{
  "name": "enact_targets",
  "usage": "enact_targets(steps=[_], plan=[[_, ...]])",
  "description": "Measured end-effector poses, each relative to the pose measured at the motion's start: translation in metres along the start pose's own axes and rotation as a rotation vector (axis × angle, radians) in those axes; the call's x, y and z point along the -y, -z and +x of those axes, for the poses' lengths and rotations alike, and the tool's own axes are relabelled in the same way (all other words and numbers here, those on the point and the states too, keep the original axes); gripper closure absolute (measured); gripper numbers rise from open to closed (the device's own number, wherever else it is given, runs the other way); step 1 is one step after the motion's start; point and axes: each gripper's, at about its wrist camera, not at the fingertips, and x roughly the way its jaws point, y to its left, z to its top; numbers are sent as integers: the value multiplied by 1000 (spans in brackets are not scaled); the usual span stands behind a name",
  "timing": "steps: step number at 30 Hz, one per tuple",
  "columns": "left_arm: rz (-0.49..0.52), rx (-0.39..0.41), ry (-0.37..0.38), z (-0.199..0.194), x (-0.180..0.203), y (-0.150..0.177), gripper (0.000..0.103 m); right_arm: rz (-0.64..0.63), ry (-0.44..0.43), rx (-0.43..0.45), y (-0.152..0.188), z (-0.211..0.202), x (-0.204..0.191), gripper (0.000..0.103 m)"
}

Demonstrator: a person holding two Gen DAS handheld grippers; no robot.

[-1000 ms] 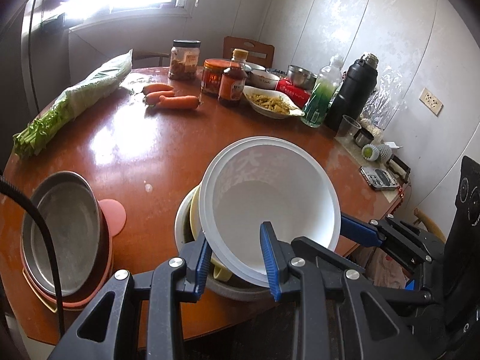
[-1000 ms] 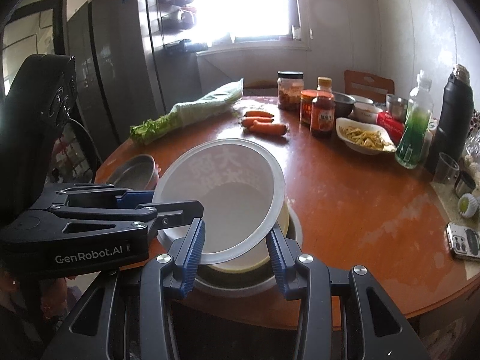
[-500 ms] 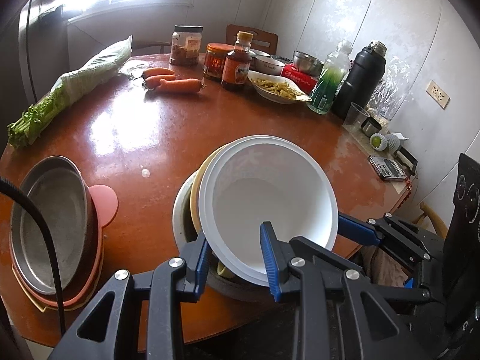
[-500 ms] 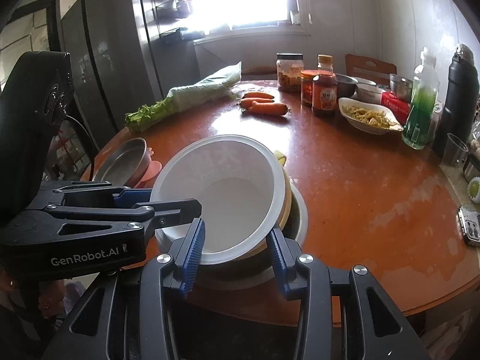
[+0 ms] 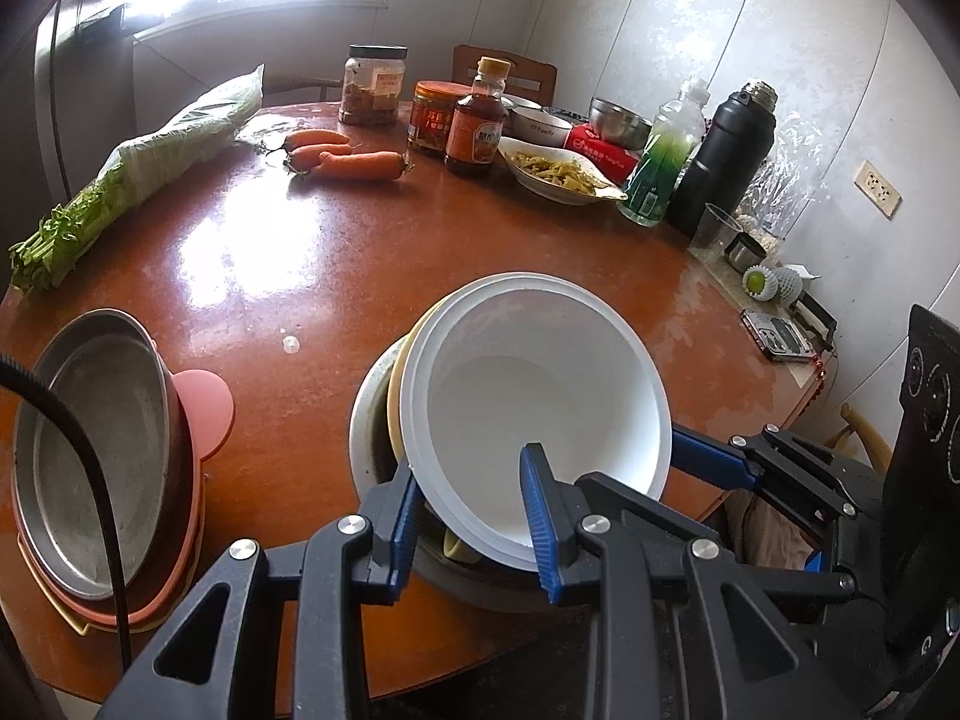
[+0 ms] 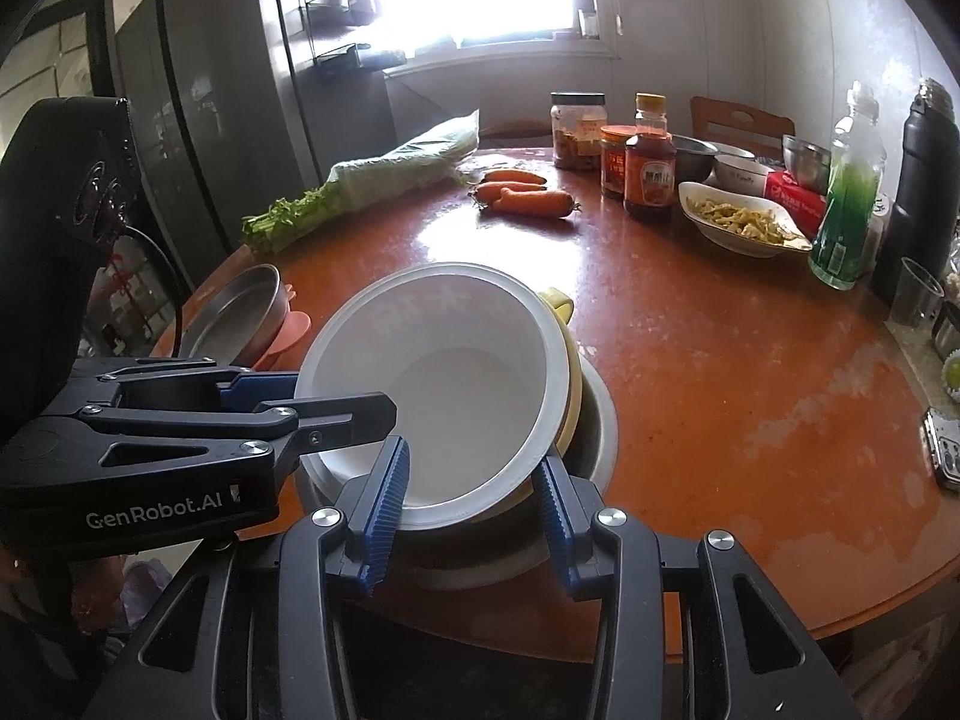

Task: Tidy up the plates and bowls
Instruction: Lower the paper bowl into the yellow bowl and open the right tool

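A large white bowl (image 5: pixel 540 396) rests tilted in a yellow bowl (image 5: pixel 397 396) inside a grey metal bowl (image 5: pixel 366 426) near the table's front edge. My left gripper (image 5: pixel 471 516) straddles the white bowl's near rim with jaws apart, one finger inside, one outside. My right gripper (image 6: pixel 471 504) also straddles the white bowl (image 6: pixel 456 372) at its near rim, jaws apart; whether either grips is unclear. The left gripper's body (image 6: pixel 180 450) shows at the bowl's left side. A metal plate (image 5: pixel 96 450) lies on pink and yellow plates (image 5: pixel 204 402) at the left.
On the round brown table (image 5: pixel 300 252) lie bagged celery (image 5: pixel 150 162), carrots (image 5: pixel 348 162), jars and a sauce bottle (image 5: pixel 477 120), a dish of food (image 5: pixel 558 171), a green bottle (image 5: pixel 663 162), a black thermos (image 5: pixel 729 156) and a phone (image 5: pixel 780 339). A fridge (image 6: pixel 240 120) stands left.
The white bowl came down from above the stack and now sits tilted in the yellow bowl. Both grippers came down with it and stay at its rim.
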Motion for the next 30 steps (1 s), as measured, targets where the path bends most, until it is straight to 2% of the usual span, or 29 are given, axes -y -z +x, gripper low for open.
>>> enact_targets(steps=[14,17,30], plan=[[2,4,-18,-6,-4,0,71,2,35,-4,-2,-1,2,58],[6,13,-19,-9,-4,1,71,0,39,0,-3,-2,2,54],[-6,45,-33,-23,-12,3,69,-14,53,10,-5,-7,-4,50]])
